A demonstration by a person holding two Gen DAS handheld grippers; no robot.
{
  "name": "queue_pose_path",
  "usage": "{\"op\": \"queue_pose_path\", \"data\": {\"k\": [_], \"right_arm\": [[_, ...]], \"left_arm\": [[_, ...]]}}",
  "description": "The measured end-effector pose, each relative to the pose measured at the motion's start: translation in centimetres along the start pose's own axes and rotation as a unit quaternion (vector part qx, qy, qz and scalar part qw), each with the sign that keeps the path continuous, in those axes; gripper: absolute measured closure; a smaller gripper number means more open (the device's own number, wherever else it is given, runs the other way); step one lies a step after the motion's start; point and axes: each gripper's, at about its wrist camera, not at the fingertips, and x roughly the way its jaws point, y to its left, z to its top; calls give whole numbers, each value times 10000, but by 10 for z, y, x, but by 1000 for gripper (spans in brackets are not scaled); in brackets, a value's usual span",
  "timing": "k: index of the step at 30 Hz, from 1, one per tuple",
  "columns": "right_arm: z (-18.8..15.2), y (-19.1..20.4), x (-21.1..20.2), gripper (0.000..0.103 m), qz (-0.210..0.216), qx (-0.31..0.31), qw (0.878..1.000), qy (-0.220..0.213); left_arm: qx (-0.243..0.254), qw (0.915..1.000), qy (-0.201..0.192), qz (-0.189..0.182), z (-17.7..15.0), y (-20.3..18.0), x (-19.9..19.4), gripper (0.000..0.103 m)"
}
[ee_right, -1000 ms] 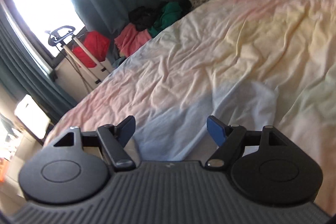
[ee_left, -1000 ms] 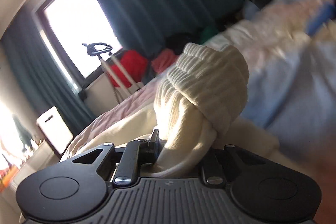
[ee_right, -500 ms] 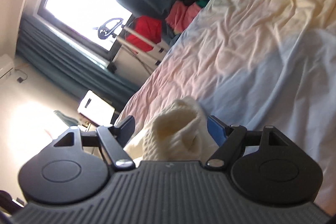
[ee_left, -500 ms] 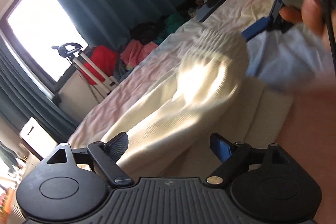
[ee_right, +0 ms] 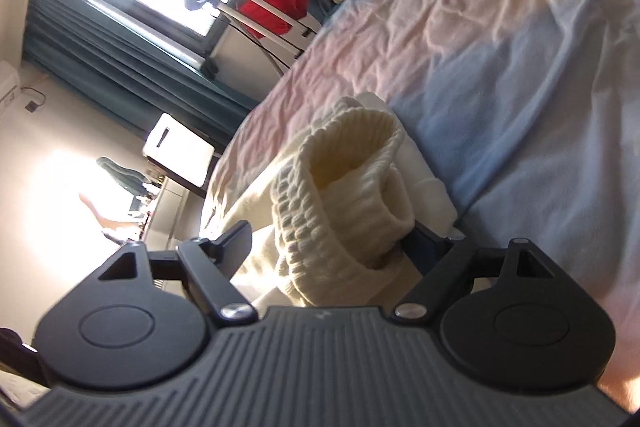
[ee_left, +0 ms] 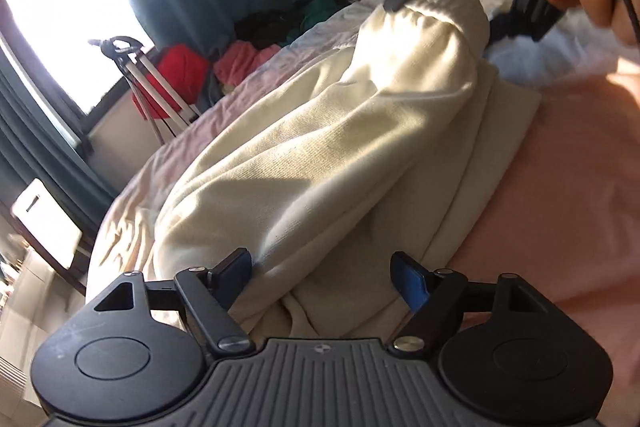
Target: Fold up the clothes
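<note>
Having released sweater (ee_left: 320,155), left jaws apart.

left wrist: close over cream sweater (ee_left: 320,155), facing window (ee_left: 44,39) | right wrist: close at cuff, tilted | shared: sweater, bed (ee_right: 500,39), window

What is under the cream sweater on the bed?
The cream sweater lies on the pastel bedsheet, which shows all around it, pink at its near edge. A folded layer of the sweater itself sits beneath the sleeve. Whatever lies directly under the sweater is covered.
</note>
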Motion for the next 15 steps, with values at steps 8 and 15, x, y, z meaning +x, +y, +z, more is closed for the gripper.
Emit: {"op": "queue_pose_path", "data": {"k": [8,15], "right_arm": [[-19,22,32,51,-934,-1120,9893,85],[4,44,-4,60,-710,-1529,9814,-922]], "left_arm": [[-22,9999,-117,7,5,-4,4,26],[-152,9972,-588,-446,16,-1,-9,25]]}}
